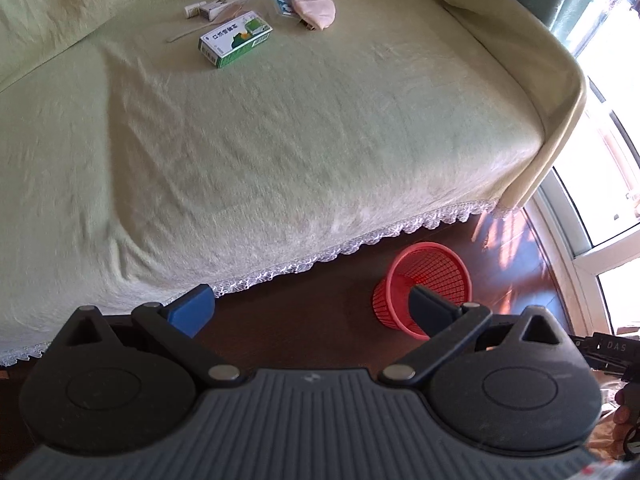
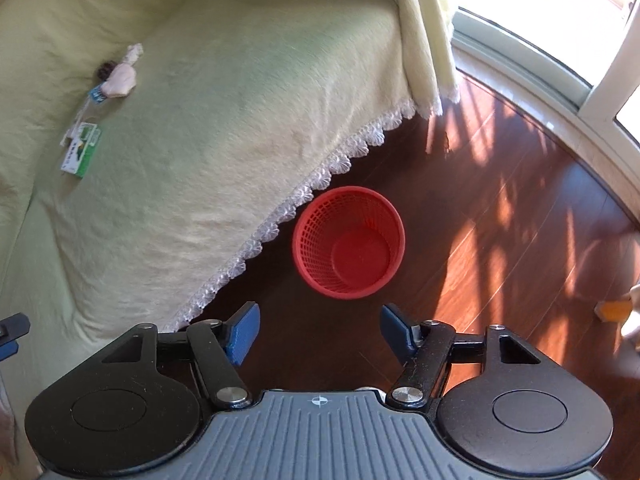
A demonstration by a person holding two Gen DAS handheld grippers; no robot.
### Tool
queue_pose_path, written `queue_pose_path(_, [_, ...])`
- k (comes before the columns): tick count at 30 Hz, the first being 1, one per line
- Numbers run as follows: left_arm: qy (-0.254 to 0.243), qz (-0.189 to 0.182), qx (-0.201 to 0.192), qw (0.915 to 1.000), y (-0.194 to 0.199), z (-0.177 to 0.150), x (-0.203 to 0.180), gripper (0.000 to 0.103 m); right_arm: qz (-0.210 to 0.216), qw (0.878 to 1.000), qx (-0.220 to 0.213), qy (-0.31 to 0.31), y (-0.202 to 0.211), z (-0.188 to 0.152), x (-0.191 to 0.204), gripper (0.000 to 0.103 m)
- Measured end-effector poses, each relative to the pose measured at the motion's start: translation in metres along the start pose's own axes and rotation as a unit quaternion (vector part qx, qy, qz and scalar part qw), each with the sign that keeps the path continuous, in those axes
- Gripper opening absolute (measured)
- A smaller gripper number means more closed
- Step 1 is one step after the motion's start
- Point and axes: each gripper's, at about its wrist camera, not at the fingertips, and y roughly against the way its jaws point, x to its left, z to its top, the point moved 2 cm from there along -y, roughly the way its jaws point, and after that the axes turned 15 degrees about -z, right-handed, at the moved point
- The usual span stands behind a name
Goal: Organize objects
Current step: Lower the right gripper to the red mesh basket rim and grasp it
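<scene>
Both grippers, left & right, gape empty; red basket looks light, a stray knock could tip it.

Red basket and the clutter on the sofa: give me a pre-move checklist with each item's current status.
1. Red basket upright on the floor, mouth open: ok.
2. Basket empty, room for items: ok.
3. Left gripper open, nothing between its fingers: ok.
4. Right gripper open, holding nothing: ok.
5. Green box lying free on the sofa cover, apart from the pink pouch: ok.
6. Grippers within reach of the far-side items: not ok; both are by the sofa's front edge.
</scene>
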Motion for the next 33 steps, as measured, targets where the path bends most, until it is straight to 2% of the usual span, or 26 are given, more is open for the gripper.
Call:
queue_pose_path(3, [-0.001, 0.015, -0.003, 0.9999, -0.04, -0.006, 0.023, 0.102, -0.009, 0.999, 0.017, -0.038, -0.068, -0.006, -0.012, 0.048])
queue_pose_path(9, [-0.004, 0.044, -0.005, 0.999, -0.099, -0.012, 0.068, 0.102, -0.041, 0.995, 0.024, -0.09, -0.186, -0.016, -0.036, 0.041])
queue_pose_path(14, [-0.02, 0.054, -0.012, 0.9983, -0.121, -0.007, 0.09, 0.102, -0.057, 0.99, 0.019, -0.128, -0.258, -0.017, -0.057, 0.04])
queue_pose_path(17, [-0.024, 0.056, -0.014, 0.9981, -0.125, -0.005, 0.099, 0.102, -0.055, 0.985, 0.031, -0.16, -0.296, -0.017, -0.064, 0.038])
queue_pose_path(20, [-0.022, 0.058, -0.014, 0.998, -0.126, -0.004, 0.105, 0.102, -0.043, 0.98, 0.042, -0.192, -0.321, -0.017, -0.068, 0.034])
queue_pose_path(22, [-0.018, 0.063, -0.012, 0.9978, -0.126, -0.005, 0.109, 0.102, -0.04, 0.975, 0.052, -0.213, -0.336, -0.017, -0.068, 0.028])
queue_pose_path(25, [-0.013, 0.072, -0.006, 0.9973, -0.125, -0.007, 0.11, 0.102, -0.035, 0.969, 0.065, -0.236, -0.347, -0.017, -0.068, 0.012])
queue_pose_path(26, [-0.012, 0.073, -0.005, 0.9973, -0.125, -0.006, 0.11, 0.102, -0.038, 0.967, 0.066, -0.242, -0.349, -0.015, -0.067, 0.01])
queue_pose_path(29, [-0.012, 0.076, -0.001, 0.9971, -0.122, -0.006, 0.105, 0.102, -0.036, 0.967, 0.061, -0.247, -0.346, -0.008, -0.067, 0.008])
queue_pose_path(33, [-0.011, 0.075, -0.001, 0.9971, -0.114, -0.003, 0.096, 0.101, -0.043, 0.973, 0.056, -0.218, -0.329, 0.006, -0.063, 0.007])
